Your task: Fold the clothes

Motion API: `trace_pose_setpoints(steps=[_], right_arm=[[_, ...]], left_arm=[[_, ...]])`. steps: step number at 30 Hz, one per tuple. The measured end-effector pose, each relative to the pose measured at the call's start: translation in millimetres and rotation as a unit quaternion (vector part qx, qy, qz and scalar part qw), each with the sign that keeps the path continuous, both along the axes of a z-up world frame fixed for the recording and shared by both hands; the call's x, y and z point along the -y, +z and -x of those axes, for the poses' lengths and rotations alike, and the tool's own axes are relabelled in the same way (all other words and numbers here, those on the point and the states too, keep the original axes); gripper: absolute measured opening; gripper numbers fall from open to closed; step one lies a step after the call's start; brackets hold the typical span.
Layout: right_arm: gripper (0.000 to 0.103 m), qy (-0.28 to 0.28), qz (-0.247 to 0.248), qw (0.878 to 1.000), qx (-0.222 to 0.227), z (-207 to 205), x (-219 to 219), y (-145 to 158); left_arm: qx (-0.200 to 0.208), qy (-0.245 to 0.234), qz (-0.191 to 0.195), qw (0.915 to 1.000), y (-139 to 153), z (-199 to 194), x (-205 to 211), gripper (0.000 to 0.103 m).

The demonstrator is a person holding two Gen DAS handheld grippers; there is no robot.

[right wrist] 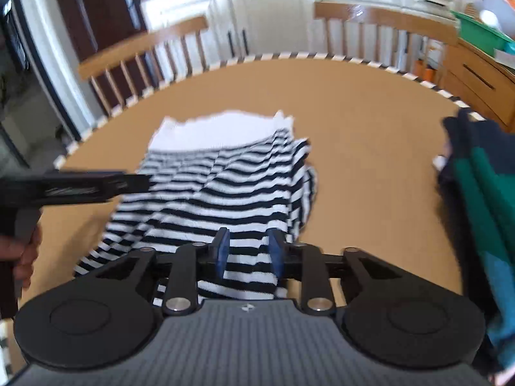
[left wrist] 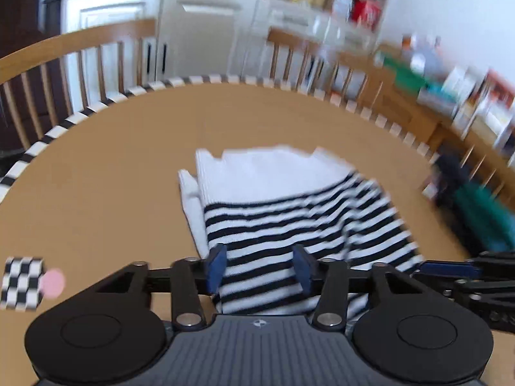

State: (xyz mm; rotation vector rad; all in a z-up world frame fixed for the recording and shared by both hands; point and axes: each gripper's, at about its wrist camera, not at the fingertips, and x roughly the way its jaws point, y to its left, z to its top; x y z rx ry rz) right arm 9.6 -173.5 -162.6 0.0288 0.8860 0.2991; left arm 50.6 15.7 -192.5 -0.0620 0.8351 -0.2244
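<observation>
A black-and-white striped garment (left wrist: 289, 215) (right wrist: 225, 177) with a white ribbed end lies partly folded on the tan table (left wrist: 112, 177) (right wrist: 370, 128). Its near striped edge reaches in between the blue pads of both grippers. My left gripper (left wrist: 259, 267) stands open over that edge, its pads well apart and not pressing the cloth. My right gripper (right wrist: 249, 252) is open too, with a narrower gap and flat striped cloth between the pads. The right view also shows the left gripper (right wrist: 96, 186) from the side, held by a hand (right wrist: 25, 251). Part of the right gripper (left wrist: 450, 268) shows at the left view's right edge.
A pile of dark green, teal and navy clothes (right wrist: 482, 212) (left wrist: 476, 215) sits on the table's right side. Wooden chairs (right wrist: 145, 48) (right wrist: 379, 25) stand behind the table's striped rim. A chequered marker (left wrist: 22, 281) with a pink dot lies at the near left.
</observation>
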Motion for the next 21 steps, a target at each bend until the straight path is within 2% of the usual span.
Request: trace_pose_setpoints(steps=[1, 3, 6, 9, 12, 14, 16, 19, 21], right_arm=[[0.011, -0.002, 0.006, 1.000, -0.006, -2, -3, -3], [0.008, -0.004, 0.008, 1.000, -0.012, -4, -2, -7], [0.007, -0.007, 0.009, 1.000, -0.013, -2, 3, -8], [0.007, -0.012, 0.002, 1.000, -0.016, -2, 9, -10], [0.008, -0.021, -0.012, 1.000, -0.019, 0, 11, -6], [0.013, -0.025, -0.024, 0.999, -0.016, 1, 12, 0], [0.015, -0.028, -0.036, 0.999, 0.002, 2, 14, 10], [0.018, -0.015, -0.022, 0.999, 0.019, -5, 8, 17], [0.020, -0.003, -0.006, 1.000, 0.013, -11, 1, 15]], left_arm=[[-0.001, -0.001, -0.010, 0.9999, -4, -5, 2, 0.020], [0.007, -0.009, -0.024, 0.9997, -5, -10, 0, 0.010], [0.013, -0.002, -0.035, 0.9993, -2, -20, -10, 0.010], [0.015, 0.038, -0.052, 0.9978, 2, -28, -30, 0.009], [-0.004, 0.055, -0.005, 0.9985, 5, -38, -52, 0.009], [-0.008, 0.030, 0.016, 0.9994, 11, -41, -51, 0.019], [0.001, 0.005, 0.006, 1.0000, 16, -42, -41, 0.051], [0.020, -0.033, -0.020, 0.9990, 15, -47, -23, 0.054], [0.022, -0.038, -0.036, 0.9984, 10, -55, -13, 0.053]])
